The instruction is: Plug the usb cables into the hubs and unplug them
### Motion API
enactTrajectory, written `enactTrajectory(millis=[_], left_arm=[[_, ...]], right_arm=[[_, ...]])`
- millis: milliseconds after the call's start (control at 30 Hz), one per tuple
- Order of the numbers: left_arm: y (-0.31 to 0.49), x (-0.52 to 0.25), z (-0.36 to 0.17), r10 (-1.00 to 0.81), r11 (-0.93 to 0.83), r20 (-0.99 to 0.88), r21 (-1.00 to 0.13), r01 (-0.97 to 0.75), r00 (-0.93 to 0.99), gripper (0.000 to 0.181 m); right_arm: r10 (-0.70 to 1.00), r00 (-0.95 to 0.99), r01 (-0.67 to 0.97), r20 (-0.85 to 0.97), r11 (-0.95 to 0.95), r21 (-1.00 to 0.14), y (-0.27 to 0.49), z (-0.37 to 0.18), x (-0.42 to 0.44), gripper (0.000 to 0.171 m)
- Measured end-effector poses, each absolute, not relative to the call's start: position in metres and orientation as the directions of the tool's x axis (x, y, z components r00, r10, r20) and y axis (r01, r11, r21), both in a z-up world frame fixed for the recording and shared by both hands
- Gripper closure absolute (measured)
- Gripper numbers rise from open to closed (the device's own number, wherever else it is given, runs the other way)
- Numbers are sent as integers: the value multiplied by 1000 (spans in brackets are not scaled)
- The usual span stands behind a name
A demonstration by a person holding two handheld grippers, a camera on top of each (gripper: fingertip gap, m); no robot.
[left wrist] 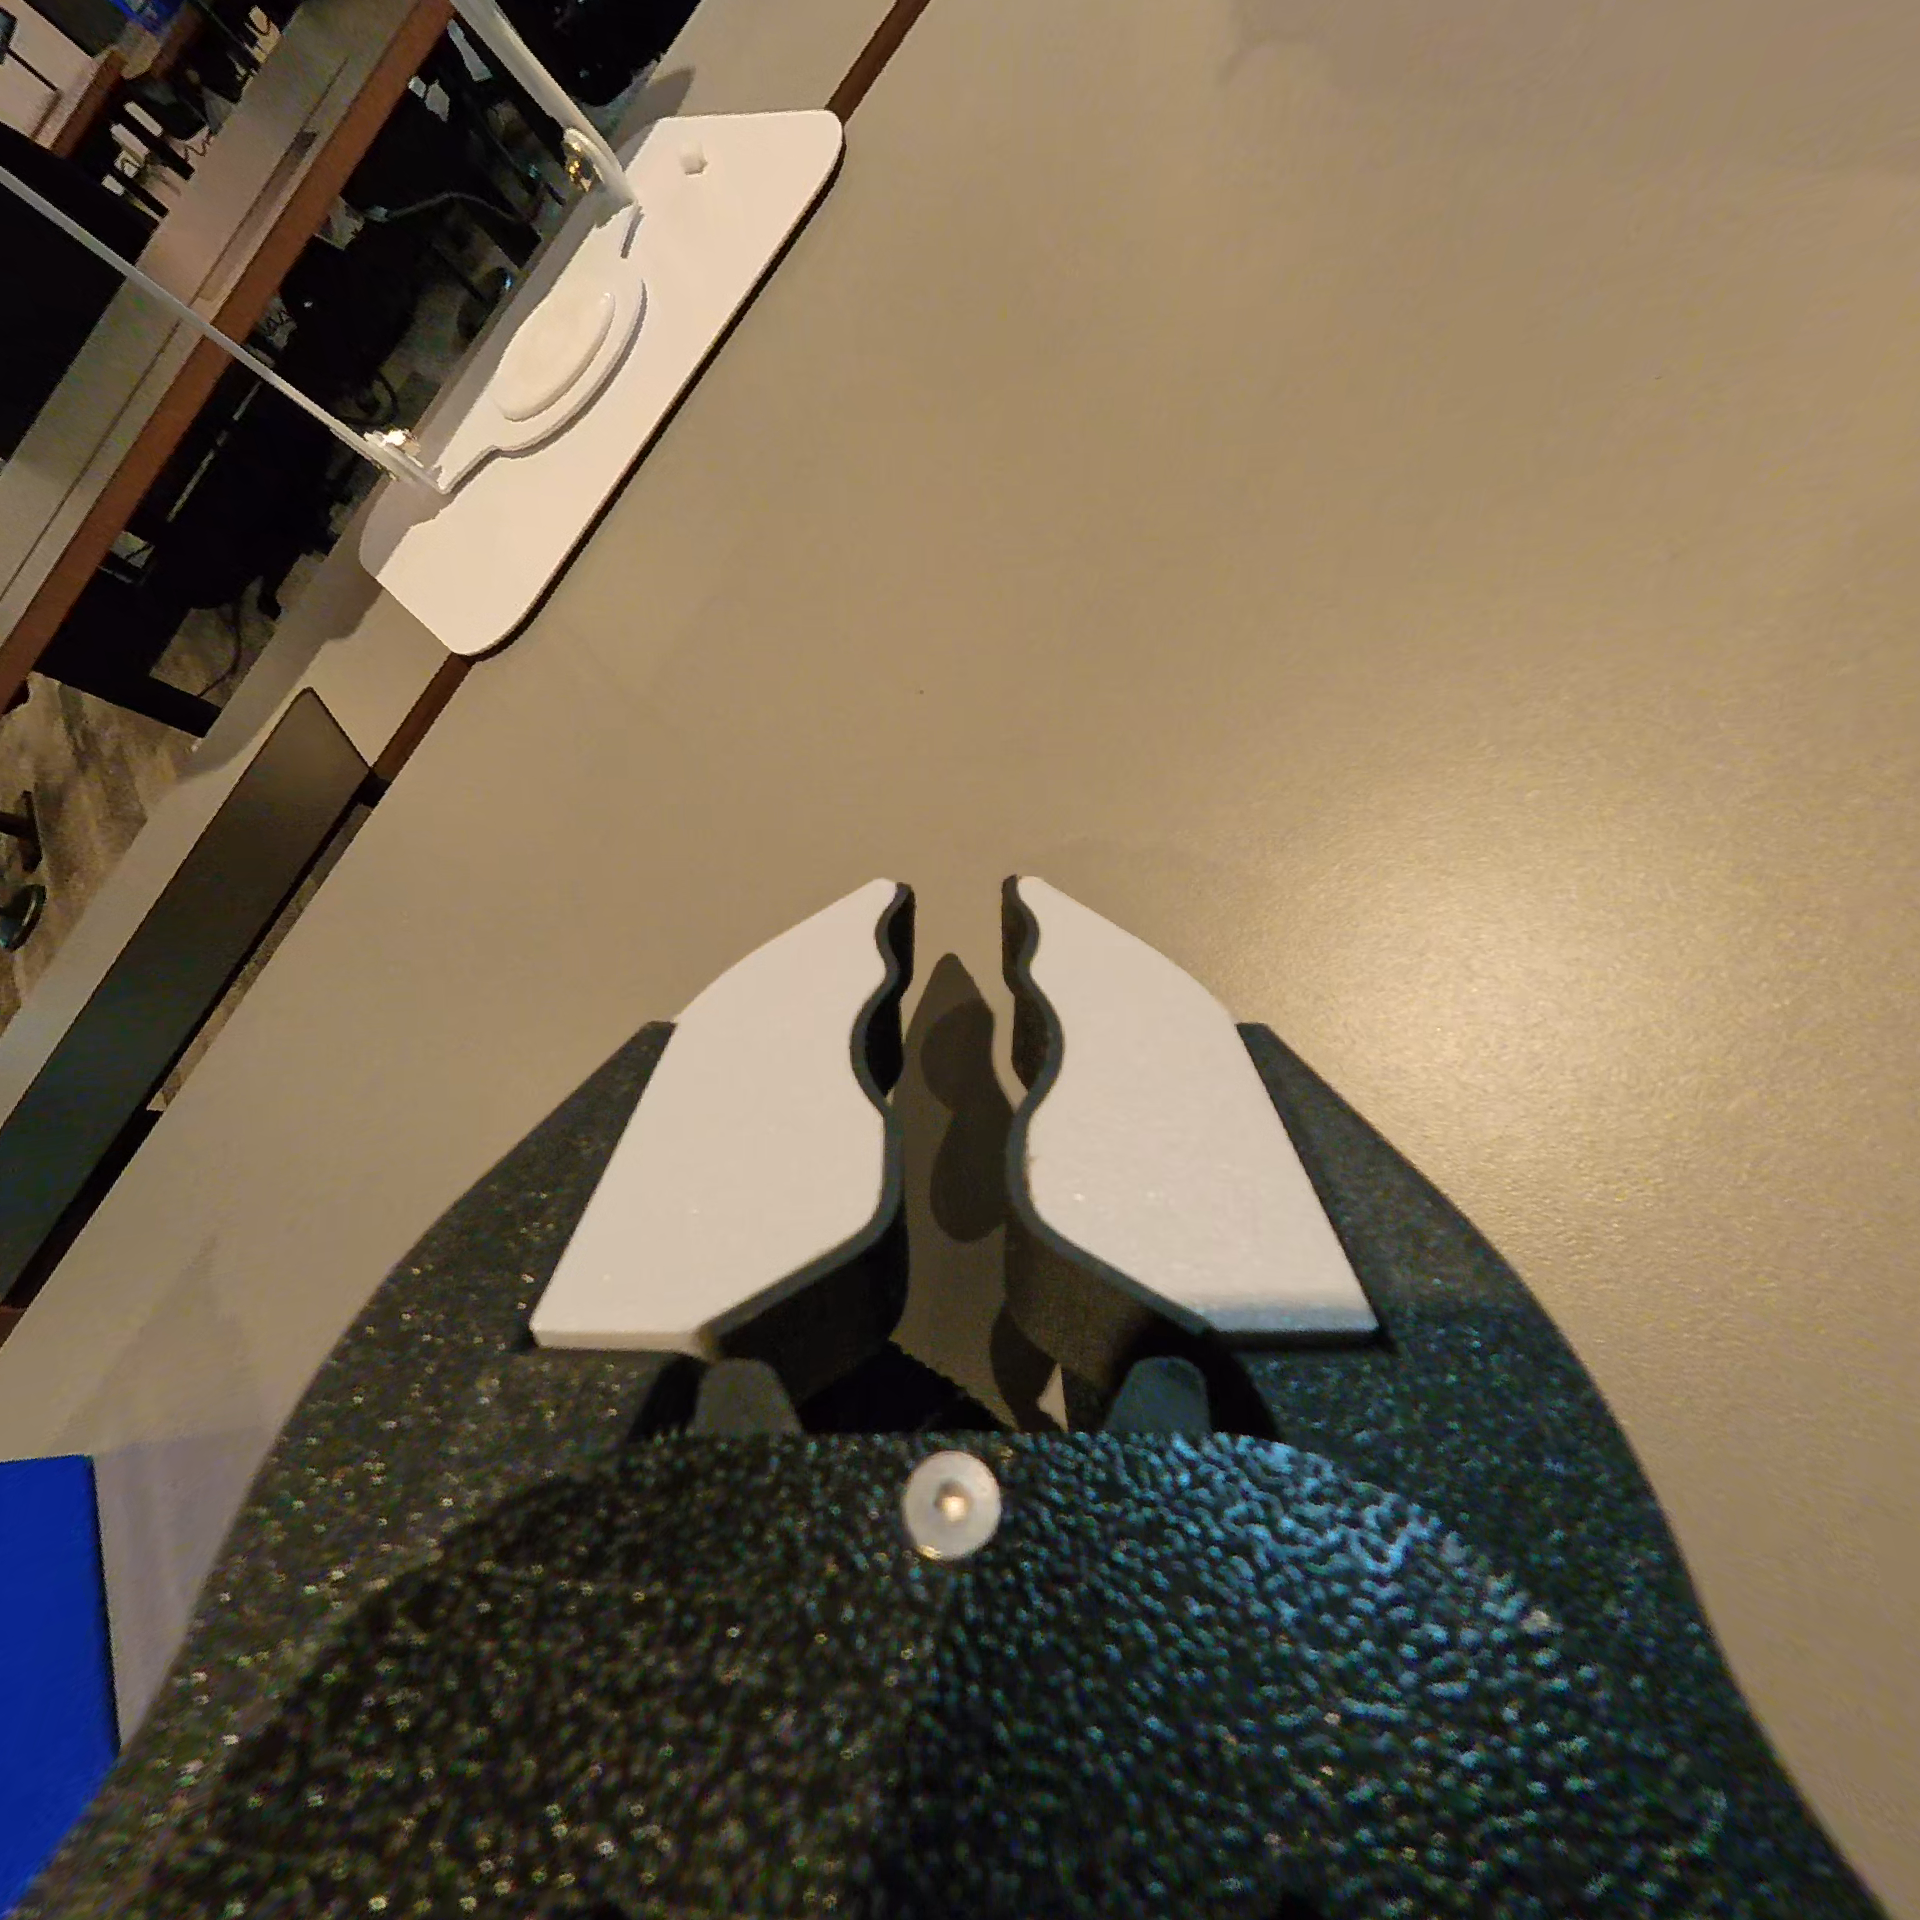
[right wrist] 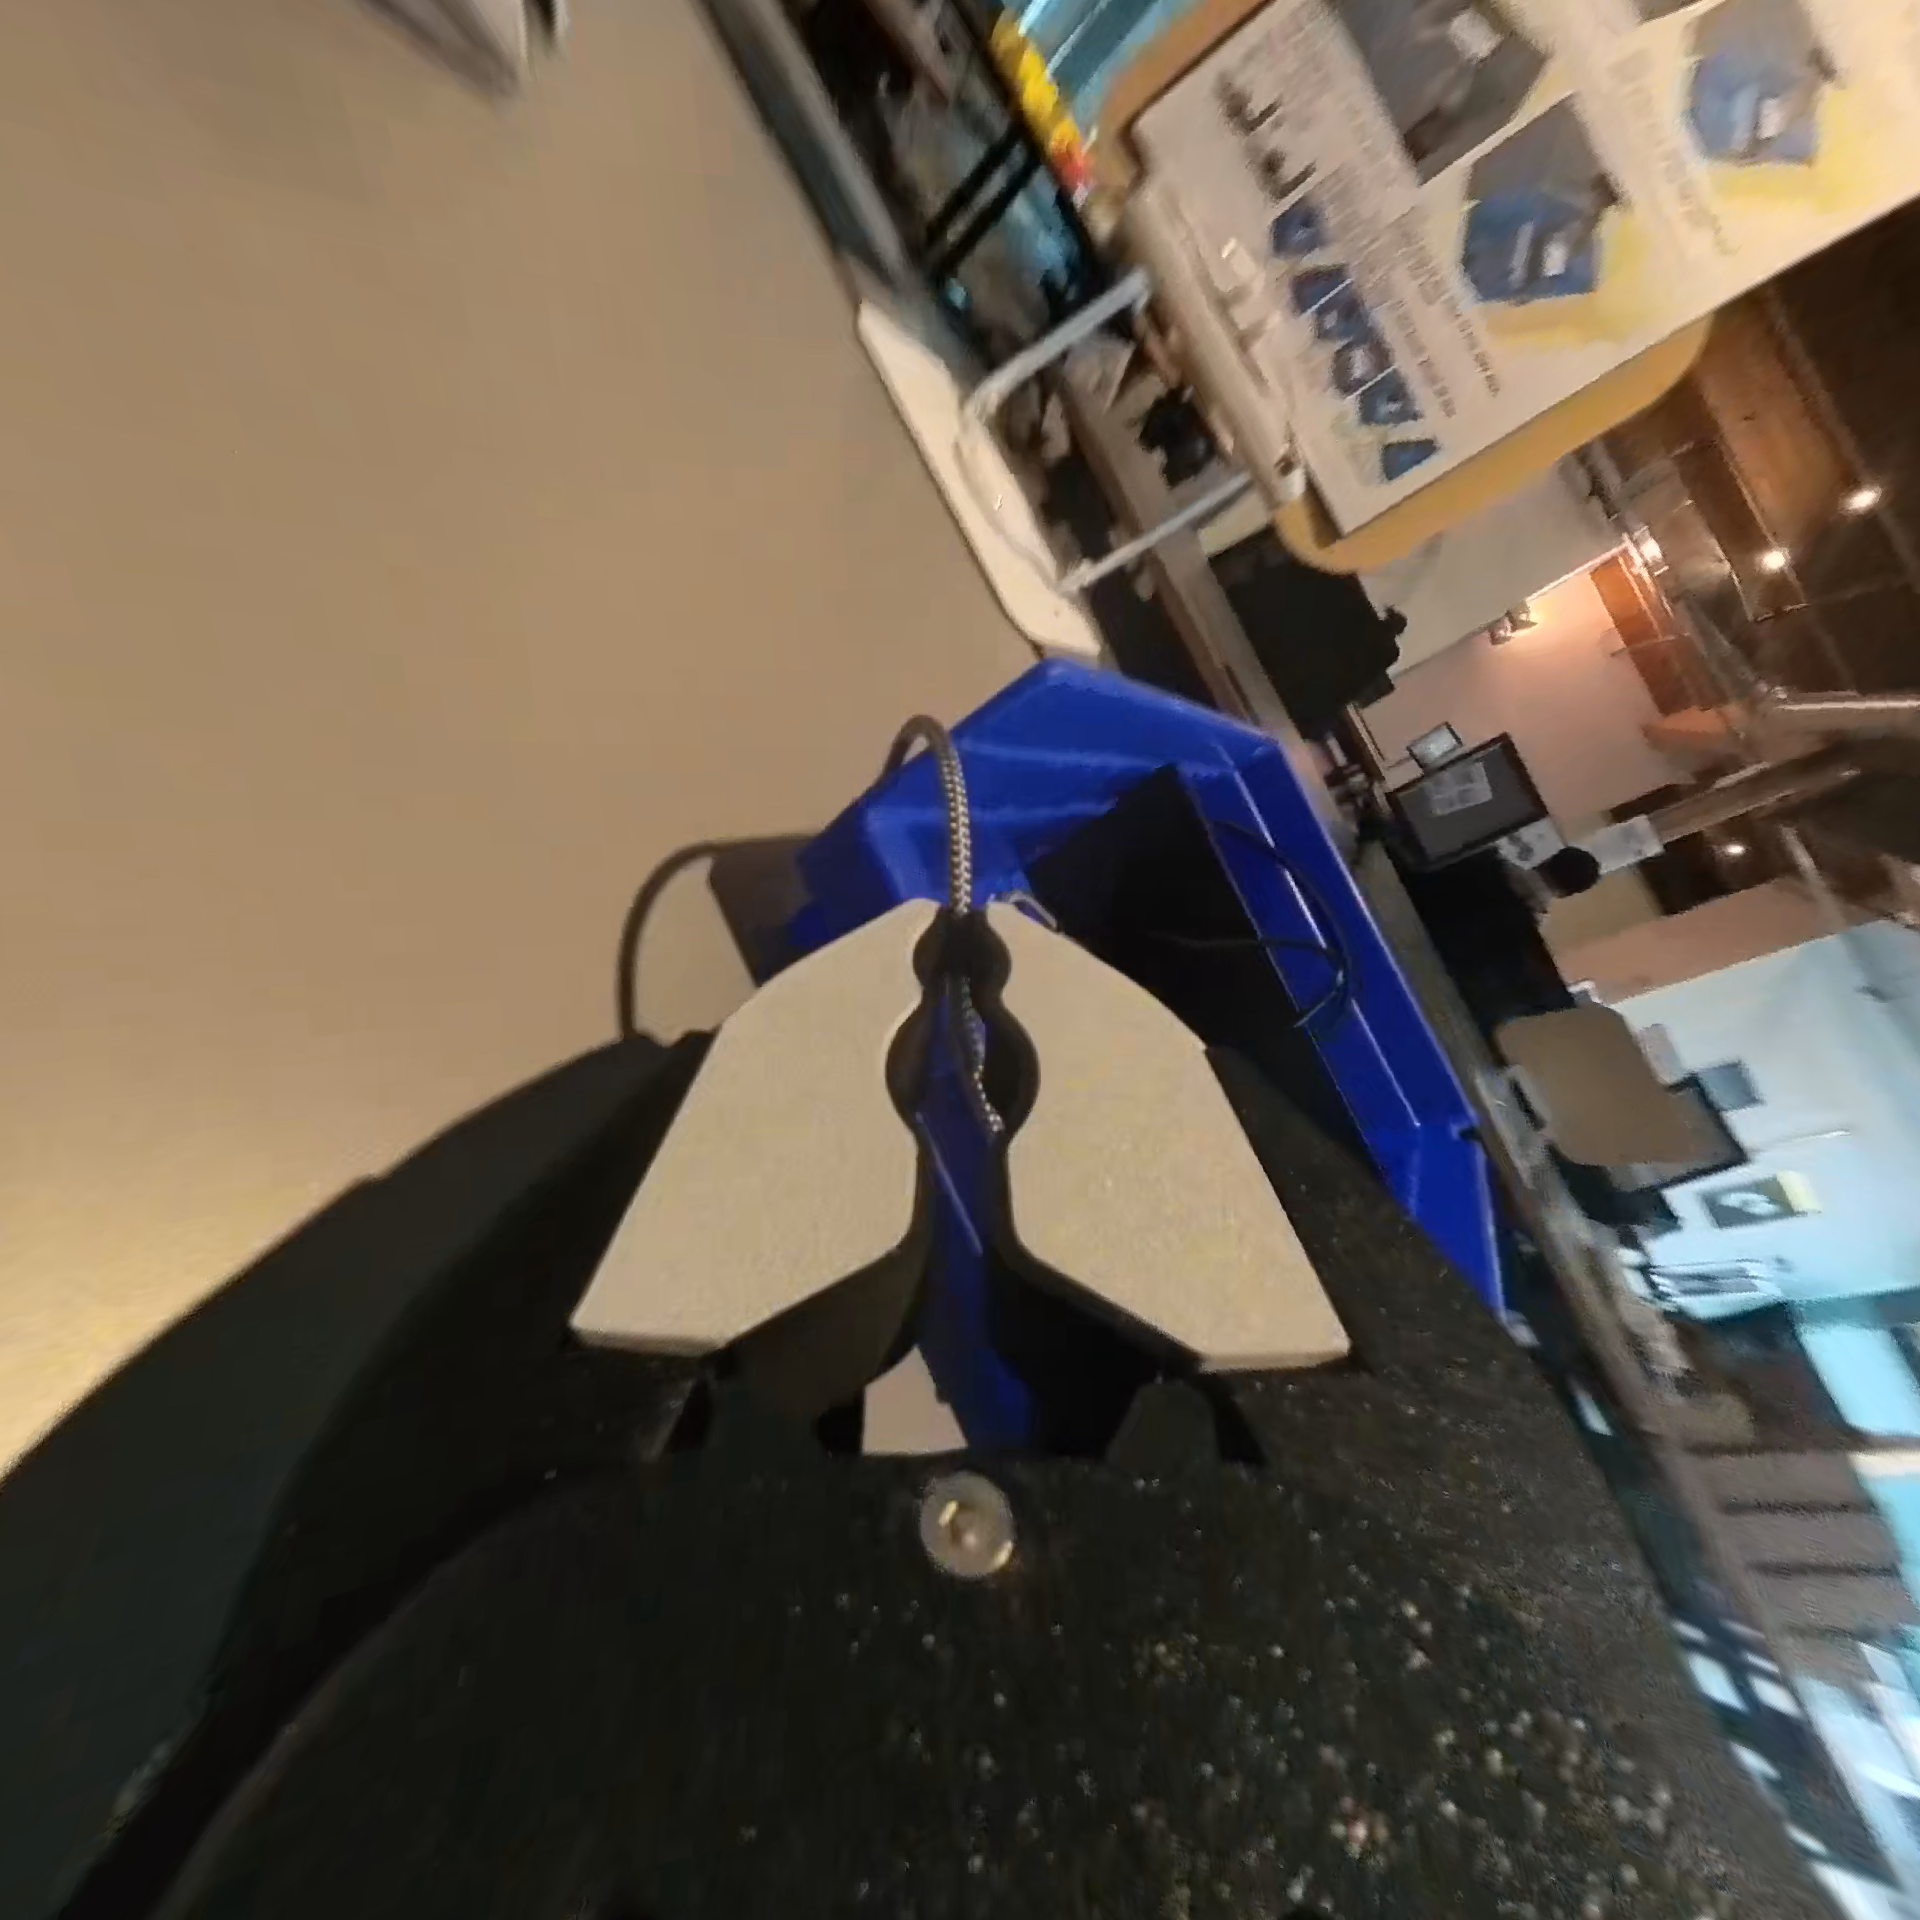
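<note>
In the right wrist view my right gripper (right wrist: 961,909) is shut on a thin black-and-white braided USB cable (right wrist: 951,800), which loops up out of the fingertips. Just beyond it stands a blue plastic bin (right wrist: 1143,769) with thin black cables inside. A flat black device (right wrist: 753,883) with a black cord lies to the left of the bin; I cannot tell if it is a hub. In the left wrist view my left gripper (left wrist: 956,894) hovers over bare beige table (left wrist: 1351,520), its jaws a narrow gap apart with nothing between them. No cable or hub shows there.
A white base plate (left wrist: 623,416) with a clear acrylic stand sits at the table's far left edge. A blue object (left wrist: 47,1610) shows at the lower left. A dark chair back (left wrist: 208,935) stands beyond the edge. Another white plate (right wrist: 966,468) lies behind the bin. Some 35 centimeters of space lies between my two pairs of fingers.
</note>
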State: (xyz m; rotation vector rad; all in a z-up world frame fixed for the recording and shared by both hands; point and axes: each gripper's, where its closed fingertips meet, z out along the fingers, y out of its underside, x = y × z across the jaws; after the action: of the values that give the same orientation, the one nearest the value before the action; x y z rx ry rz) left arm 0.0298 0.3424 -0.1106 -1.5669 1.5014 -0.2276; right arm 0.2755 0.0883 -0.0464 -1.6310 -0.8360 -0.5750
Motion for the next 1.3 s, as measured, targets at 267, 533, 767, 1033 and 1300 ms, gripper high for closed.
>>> enactTrajectory(millis=[267,533,767,1033,1300], left_arm=[[342,30,-111,-864,172,-445,-701,-693,236,166],[342,30,-111,-862,173,-447,-700,-693,237,166],[343,30,-111,-862,171,-447,-700,-694,239,167],[342,29,-111,-864,169,-444,-700,-693,237,167],[342,29,-111,-862,176,-450,-699,-694,234,167]], right_arm=[[9,862,500,508,159,-851,73,23,304,168],[-239,746,595,621,-180,-783,108,12,357,168],[-155,587,647,795,-500,-576,149,-24,361,168],[-84,772,554,630,-398,-731,158,-29,332,138],[-54,939,331,338,-107,-937,135,4,320,112]])
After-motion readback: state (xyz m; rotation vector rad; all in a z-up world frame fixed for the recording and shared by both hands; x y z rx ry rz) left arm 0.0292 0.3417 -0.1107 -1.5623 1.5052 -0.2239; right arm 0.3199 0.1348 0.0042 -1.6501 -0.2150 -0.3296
